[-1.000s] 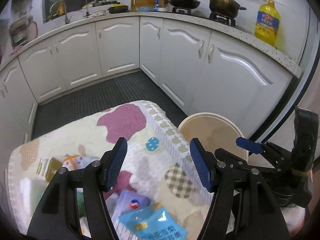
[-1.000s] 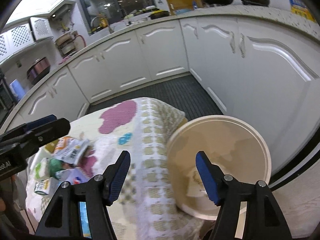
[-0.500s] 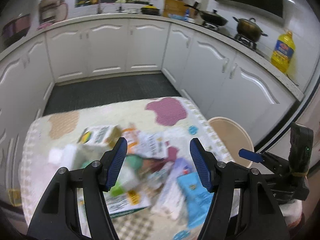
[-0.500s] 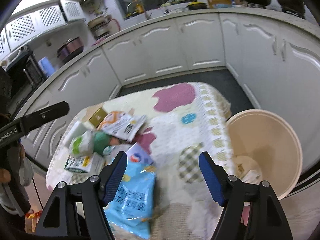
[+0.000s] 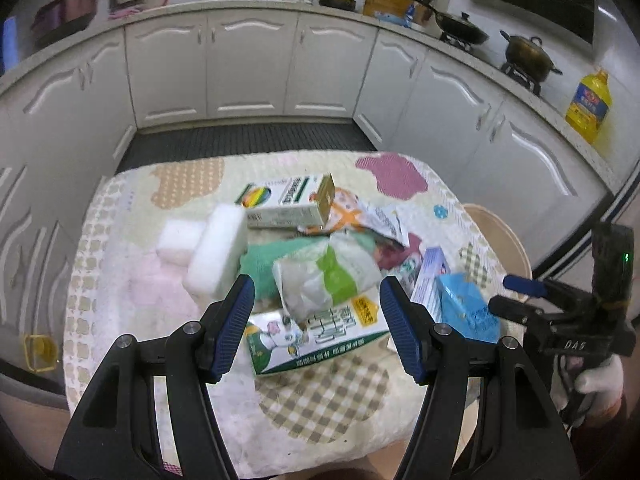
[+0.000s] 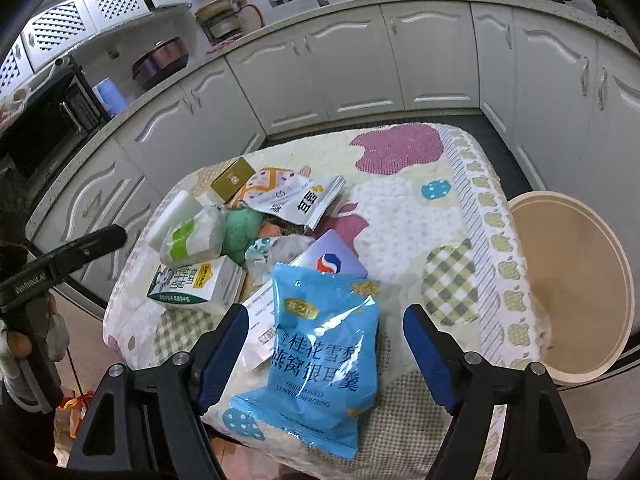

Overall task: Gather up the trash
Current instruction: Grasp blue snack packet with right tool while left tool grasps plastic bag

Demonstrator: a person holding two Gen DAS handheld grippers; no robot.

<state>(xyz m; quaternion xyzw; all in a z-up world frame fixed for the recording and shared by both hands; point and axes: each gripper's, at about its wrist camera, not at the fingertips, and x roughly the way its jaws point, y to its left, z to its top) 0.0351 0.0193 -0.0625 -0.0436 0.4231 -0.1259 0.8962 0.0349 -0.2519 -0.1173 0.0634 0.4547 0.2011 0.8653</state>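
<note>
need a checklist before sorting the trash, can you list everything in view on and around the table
blue snack pouch: 1, blue, table's near edge, between the right claw's fingers in view
milk carton: 1, green and white, lying flat beside the pouch
crumpled bag: 1, white and green, on top of the pile
foam blocks: 2, white, left side of the pile
medicine box: 1, white with gold end, far side of the pile
white snack packet: 1, white and orange, mid-pile
green cloth: 1, under the pile
tablecloth: 1, patterned, covering the table
bin: 1, beige, on the floor right of the table
oil bottle: 1, yellow, on the counter
left claw: open, above the carton
right claw: open
</note>
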